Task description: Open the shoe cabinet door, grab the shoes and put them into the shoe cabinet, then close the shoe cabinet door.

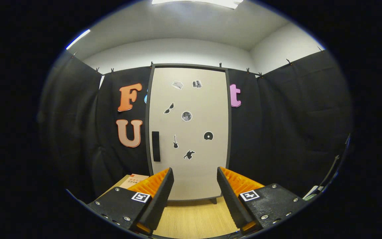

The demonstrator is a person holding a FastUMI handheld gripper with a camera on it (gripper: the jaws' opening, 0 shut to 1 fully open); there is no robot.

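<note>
The shoe cabinet (207, 99) stands straight ahead against the black wall, tall and beige with a dark frame. Its door is closed and carries several small stickers. A black vertical handle (156, 146) sits on the door's left side, low down. My gripper (195, 176) is open, its orange and black fingers spread wide with nothing between them. It hovers over the wooden floor some way short of the cabinet, the fingers framing the door's lower part.
A cardboard box (134, 180) lies on the wooden floor (194, 219) to the left of the cabinet, just beyond the left finger. Black cloth walls close in on both sides. Some pale objects (313, 192) show low at the right wall.
</note>
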